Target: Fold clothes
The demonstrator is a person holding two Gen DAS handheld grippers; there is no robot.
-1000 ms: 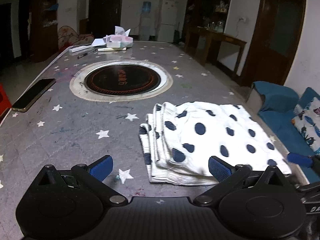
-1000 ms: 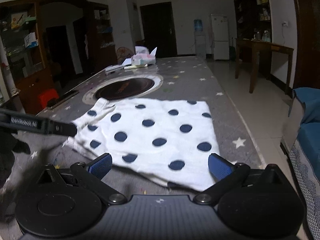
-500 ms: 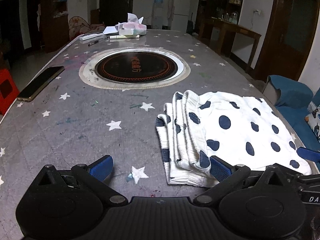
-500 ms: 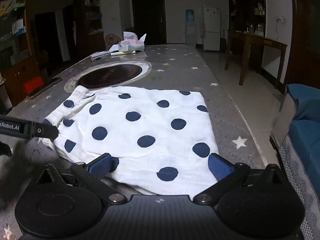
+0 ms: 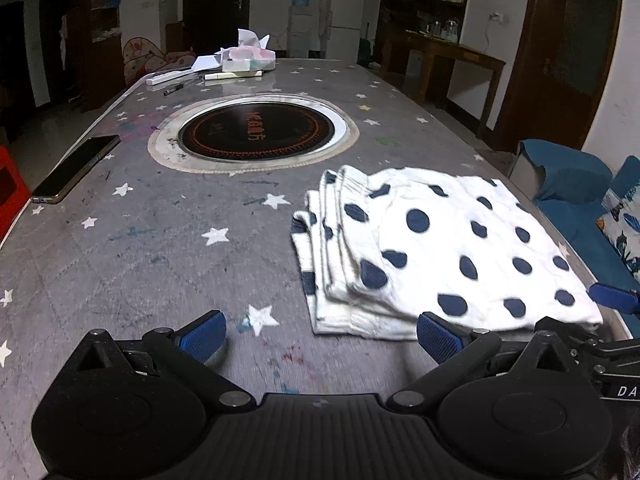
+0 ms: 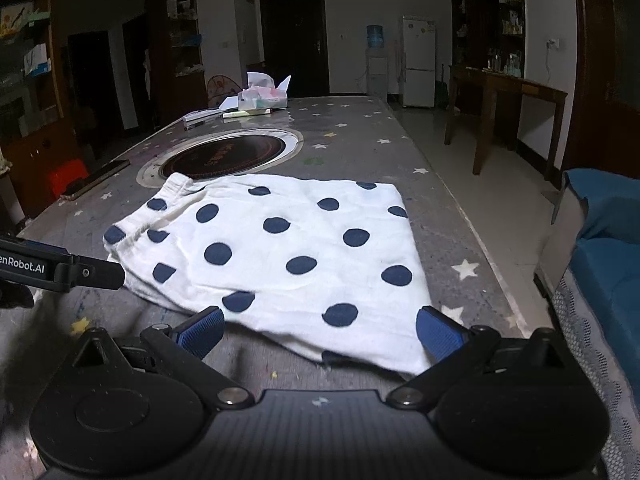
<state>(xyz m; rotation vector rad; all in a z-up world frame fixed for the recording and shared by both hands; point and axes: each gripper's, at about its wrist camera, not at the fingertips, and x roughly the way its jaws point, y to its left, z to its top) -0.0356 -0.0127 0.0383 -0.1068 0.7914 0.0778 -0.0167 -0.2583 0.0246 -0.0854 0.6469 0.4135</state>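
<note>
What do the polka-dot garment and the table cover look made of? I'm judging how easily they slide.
The polka-dot garment looks like soft woven cotton, matte, with fine crinkles and limp layered edges. The table cover looks like a thin printed plastic or coated sheet: flat and faintly glossy at the far end. Neither is certain.

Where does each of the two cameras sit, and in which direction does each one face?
Left wrist view: on the left gripper, open, facing along the table, the polka-dot garment at its right finger.
Right wrist view: on the right gripper, open, low at the garment's near edge, facing the same way.
Shared: garment, round cooktop, tissue box; each view shows part of the other gripper.
</note>
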